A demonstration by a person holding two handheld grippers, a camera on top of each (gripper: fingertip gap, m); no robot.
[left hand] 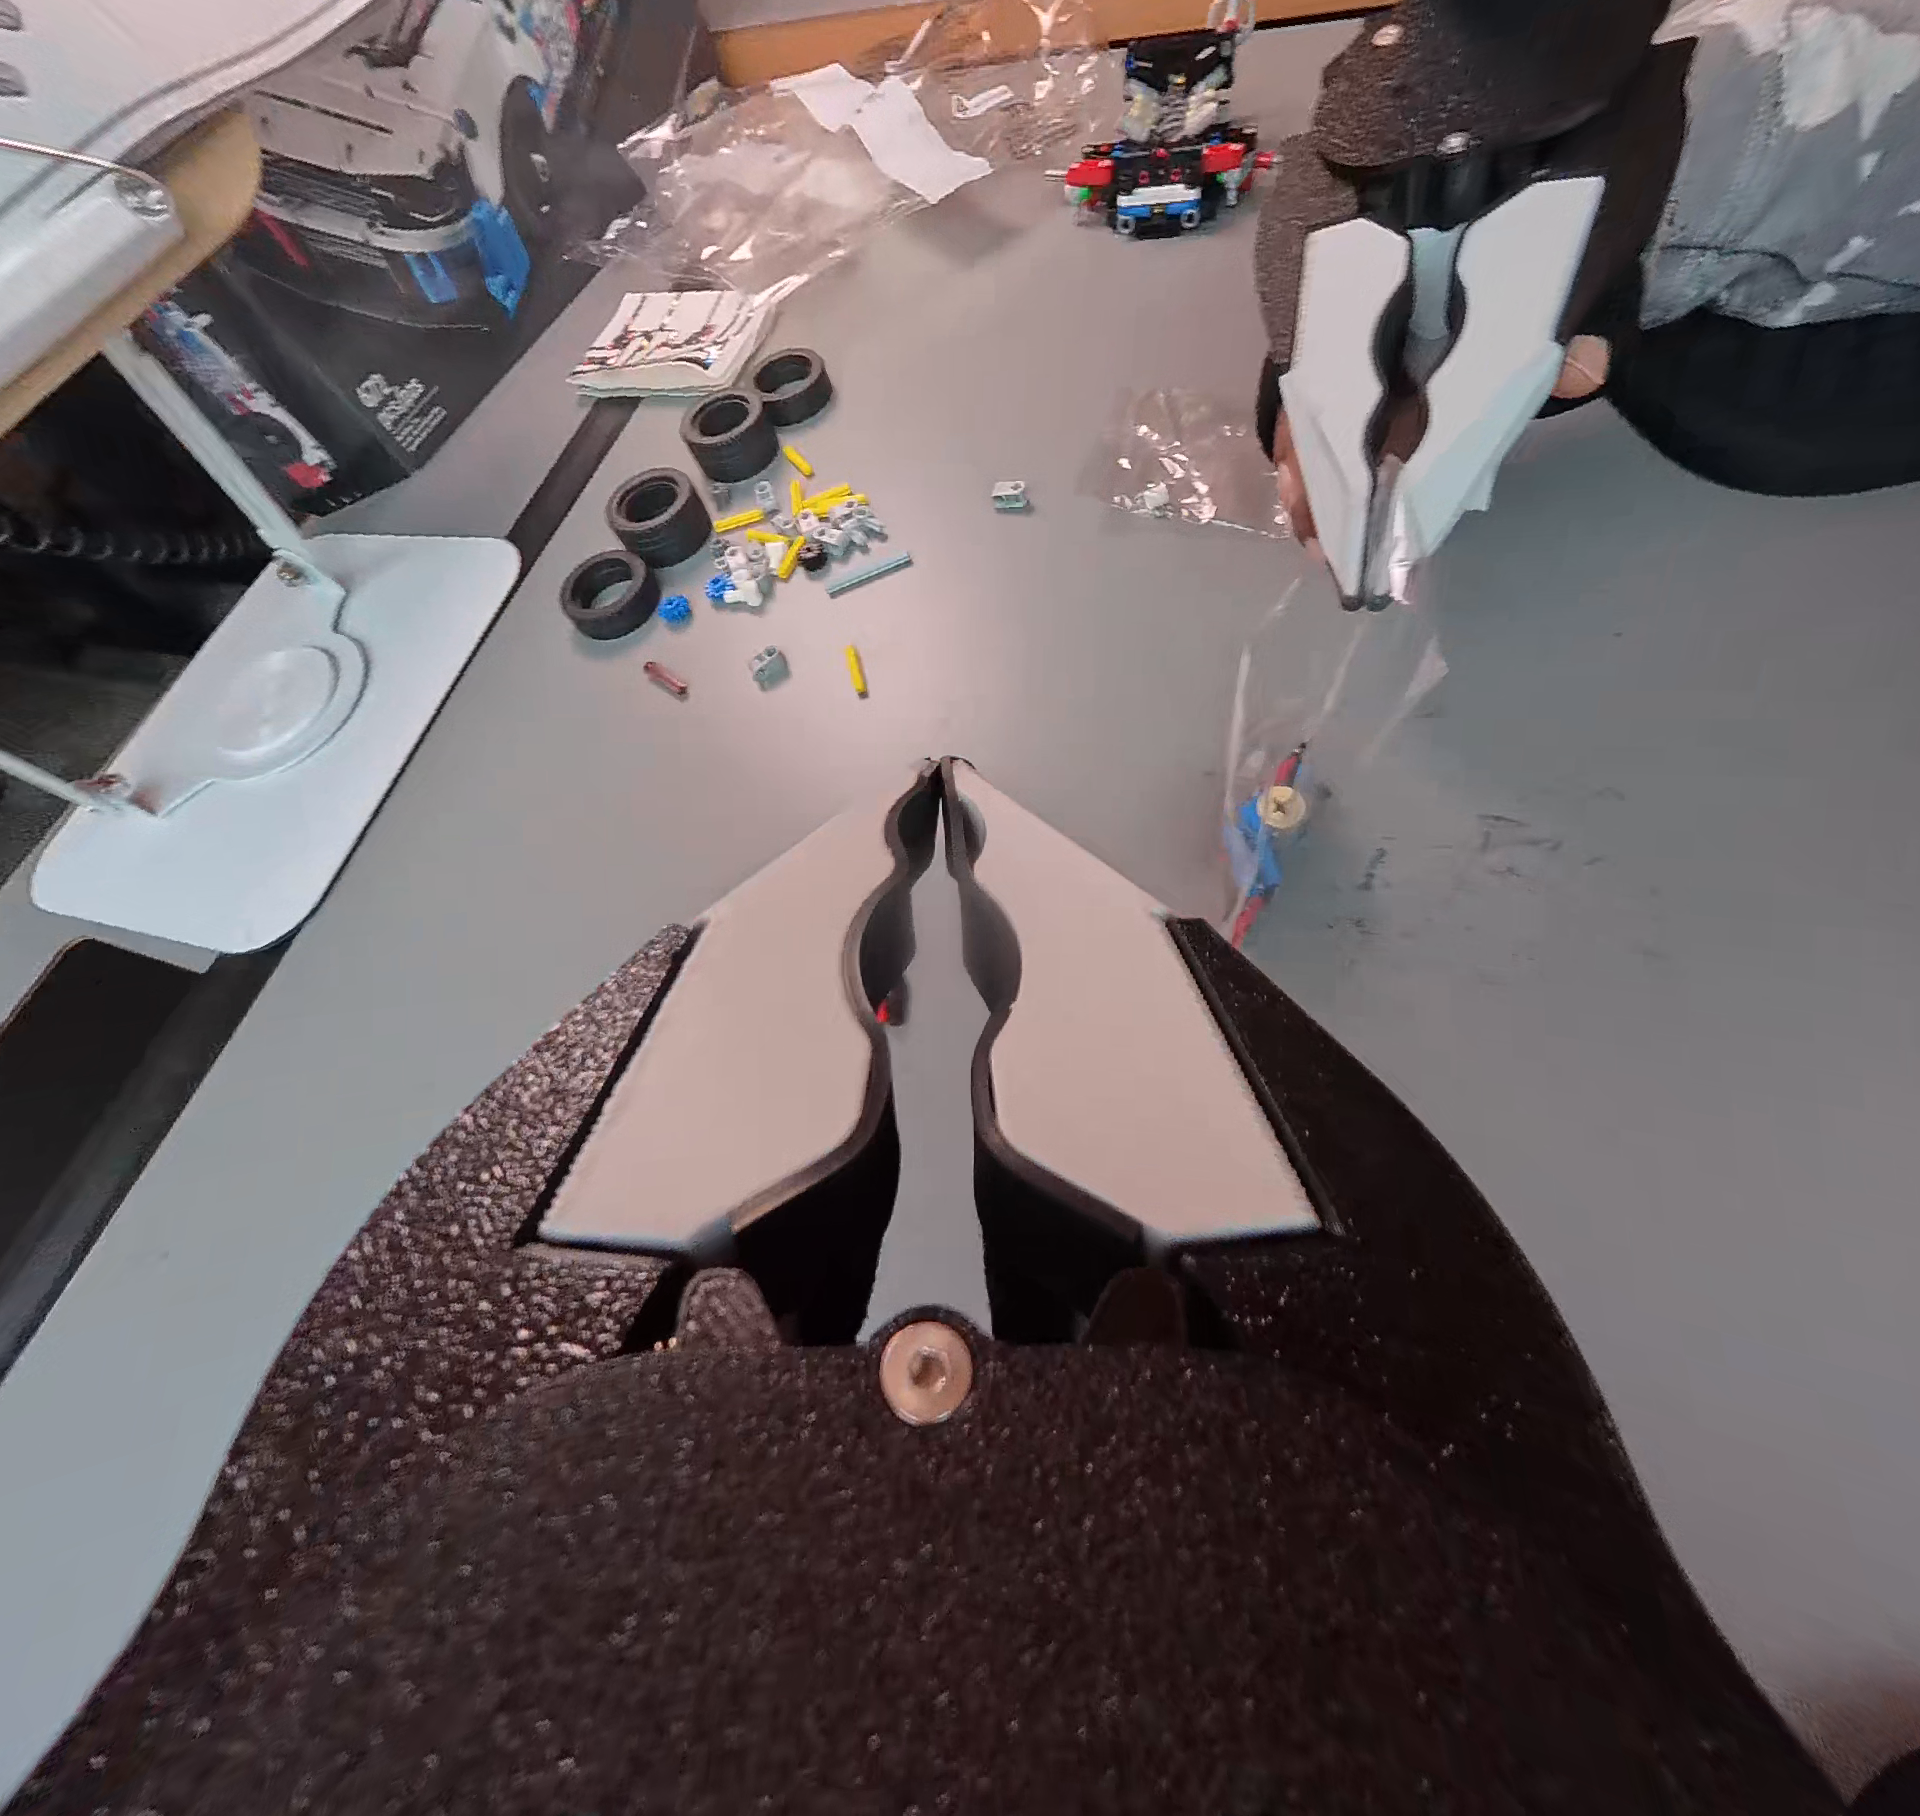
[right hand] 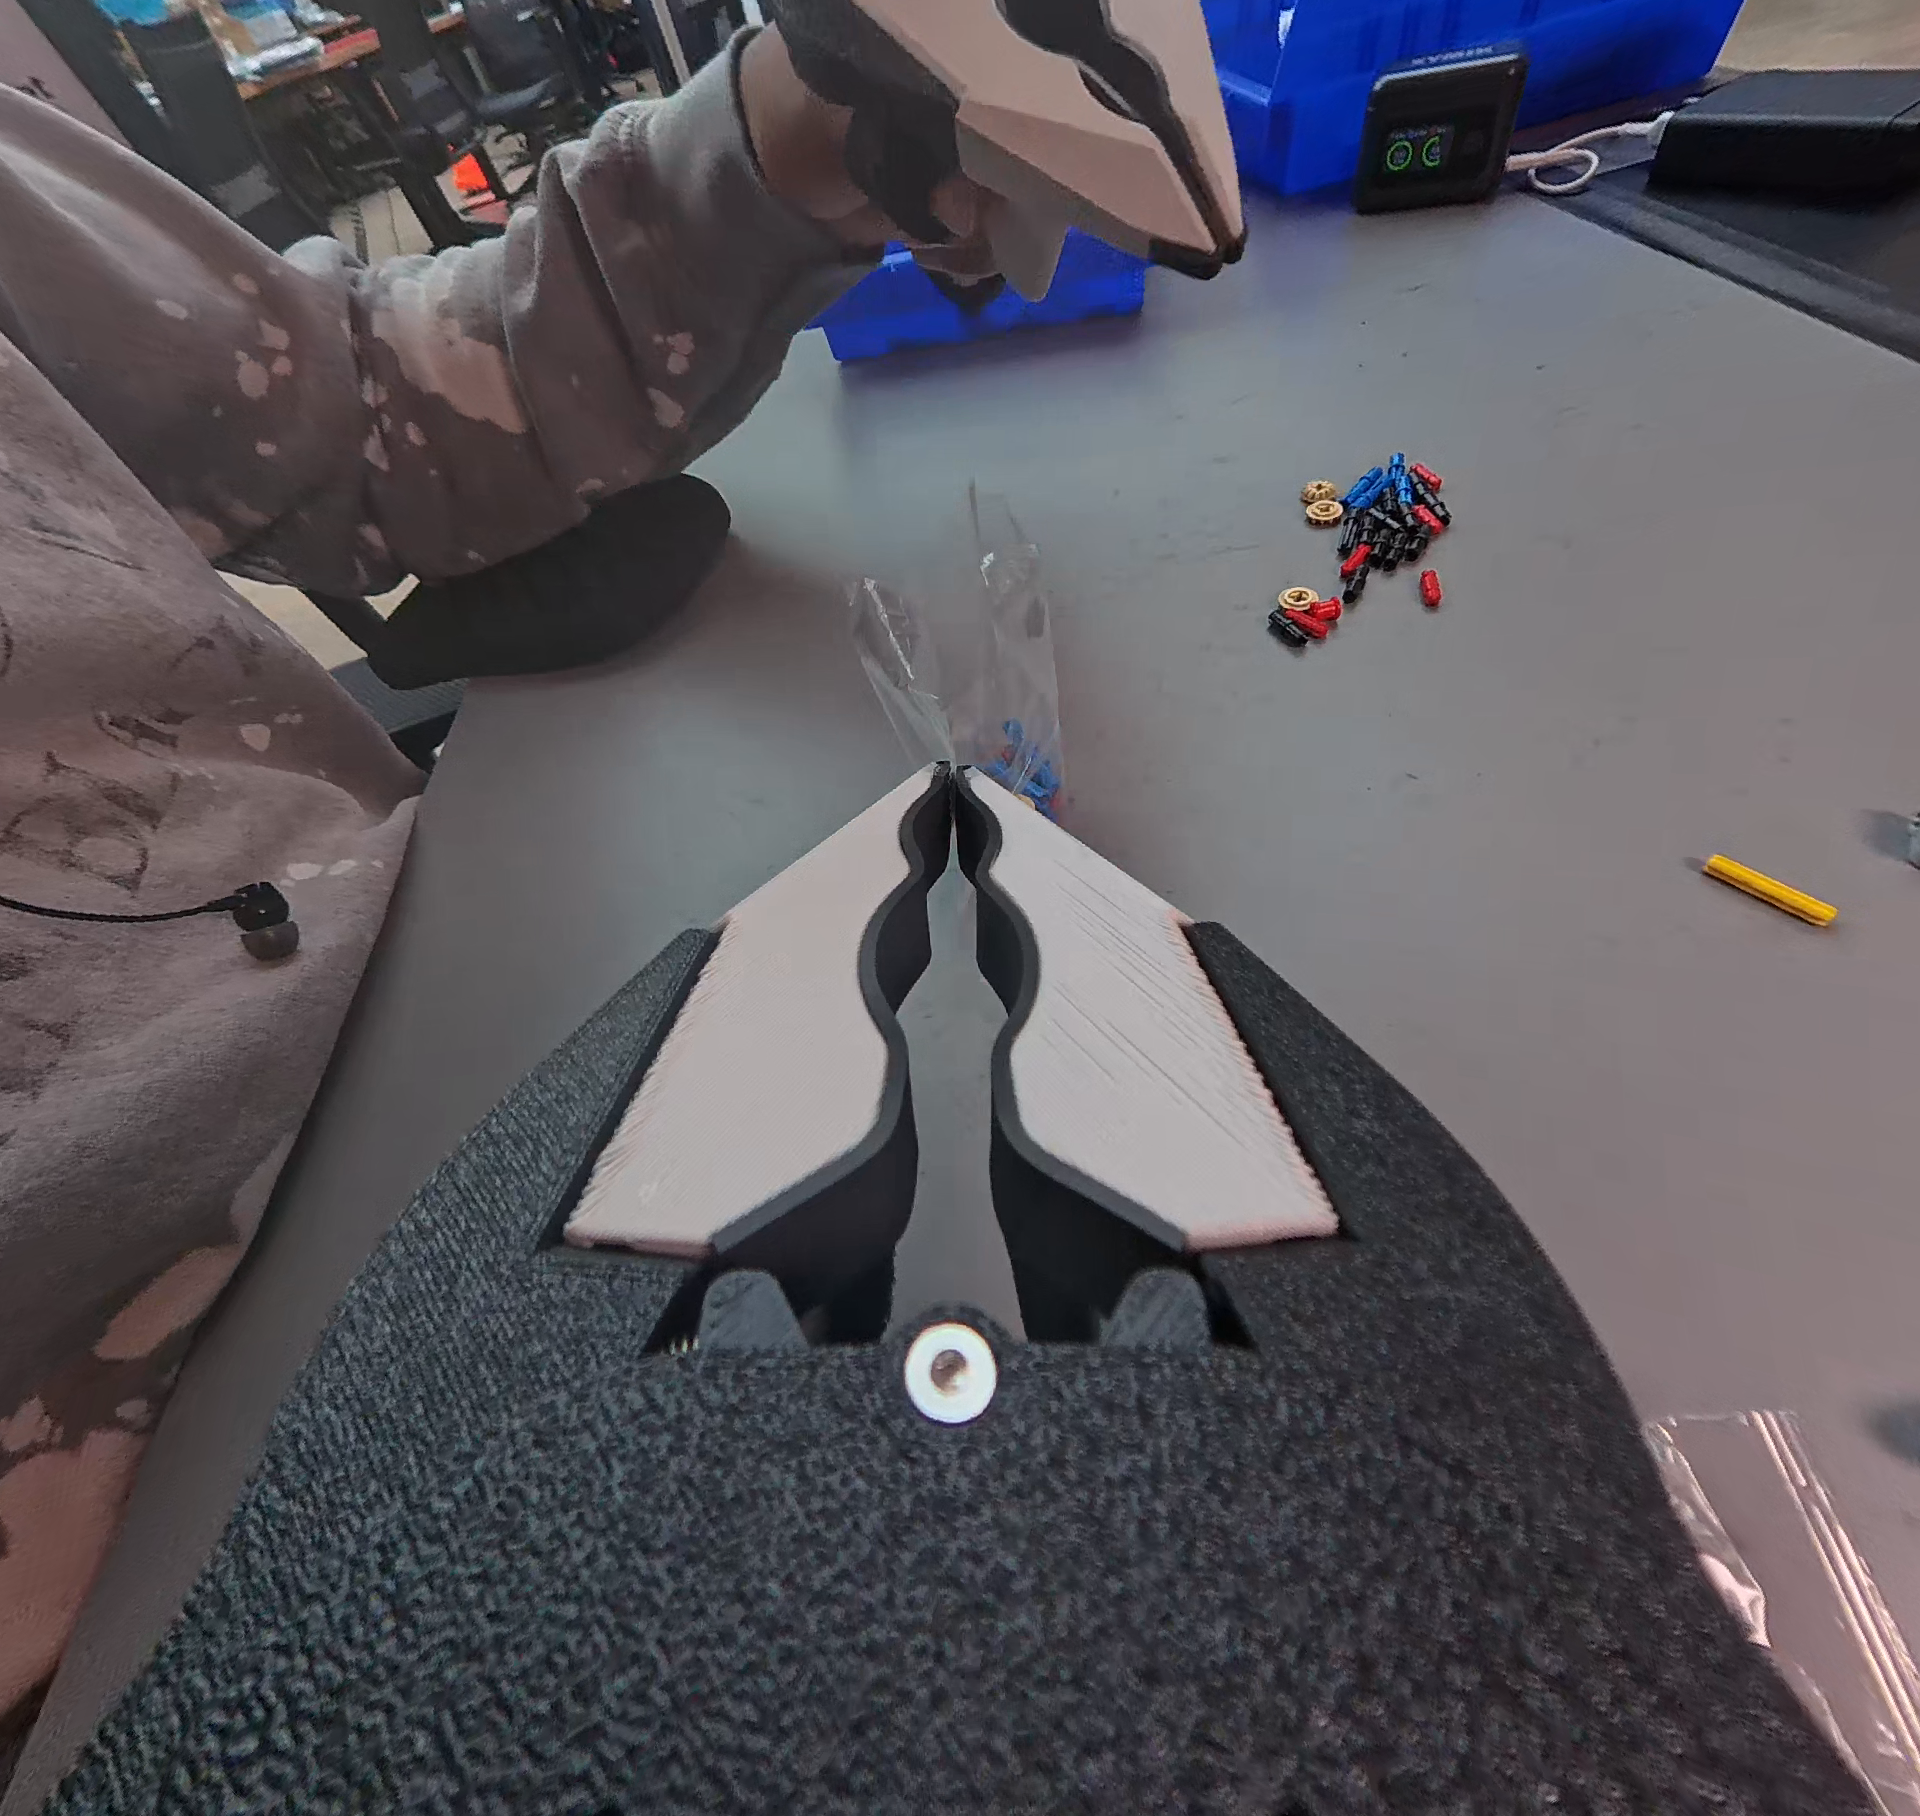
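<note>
Left gripper: rough black textured shell, pale wavy-edged fingers with black lining, silver screw. Right gripper: same build, black-and-white label. Grey bleach-spotted sweatshirt sleeve, black drawstring, possibly dark fingerless glove.

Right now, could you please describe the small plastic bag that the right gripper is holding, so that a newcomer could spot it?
On the grey table, find the right gripper, shut. Hanging from its tips is a clear plastic bag, lifted, with blue, red and tan pieces in its bottom. The other clear bags lie flat by the partly built model.
</note>
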